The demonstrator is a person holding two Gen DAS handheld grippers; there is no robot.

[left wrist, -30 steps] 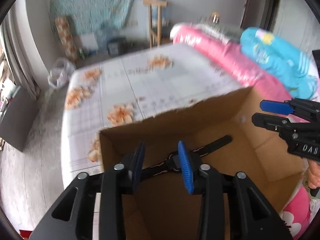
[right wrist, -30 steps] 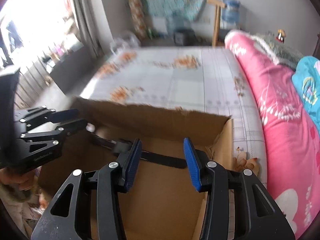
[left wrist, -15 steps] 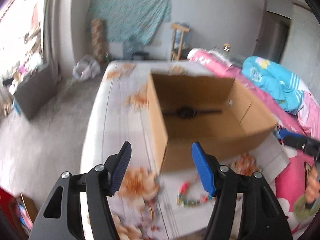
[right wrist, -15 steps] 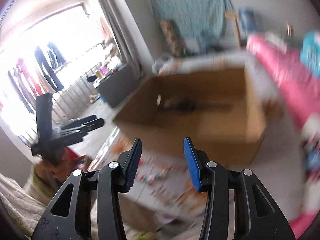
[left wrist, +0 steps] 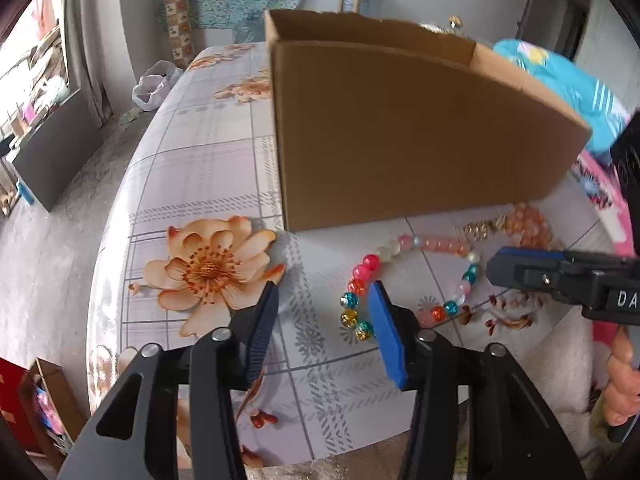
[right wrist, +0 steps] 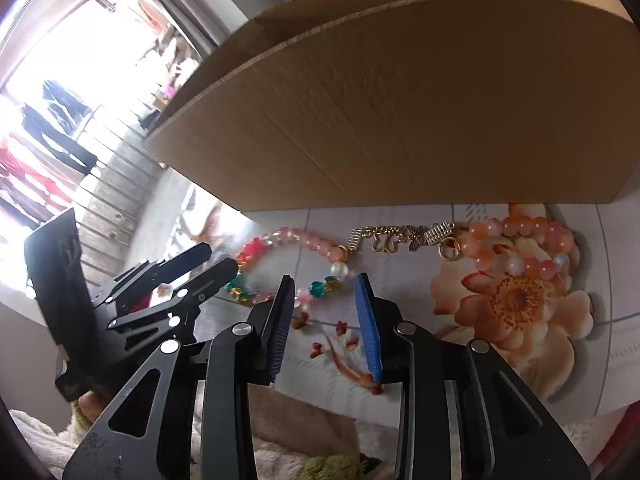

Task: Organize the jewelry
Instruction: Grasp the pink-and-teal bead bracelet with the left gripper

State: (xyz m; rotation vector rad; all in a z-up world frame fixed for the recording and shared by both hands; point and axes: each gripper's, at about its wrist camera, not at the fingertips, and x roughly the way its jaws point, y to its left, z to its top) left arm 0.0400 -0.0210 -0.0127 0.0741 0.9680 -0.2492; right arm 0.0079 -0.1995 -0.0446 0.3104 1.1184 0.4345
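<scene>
Two grippers hang low over the flowered bed sheet (left wrist: 208,168), just in front of a tall cardboard box (left wrist: 400,136). From the left wrist, the left gripper (left wrist: 322,304) has its blue jaws parted with nothing between them; they have just been closing. A string of coloured beads (left wrist: 356,284) lies on the sheet just beside the right-hand jaw, curving away toward the foot of the box. Off to the right the other gripper (left wrist: 520,268) pokes in over the far end of the beads, a person's fingers (left wrist: 624,380) below it.

From the right wrist, the right gripper (right wrist: 324,300) also stands parted and empty, its jaws having just been narrowing. The beads (right wrist: 320,286) lie on the sheet right beyond its tips. Further right a gold chain with a butterfly charm (right wrist: 404,236) runs along the foot of the box (right wrist: 400,112) to a strand of peach beads (right wrist: 520,244) lying over a printed flower. The left gripper (right wrist: 216,260) reaches in from the left, near the coloured beads
</scene>
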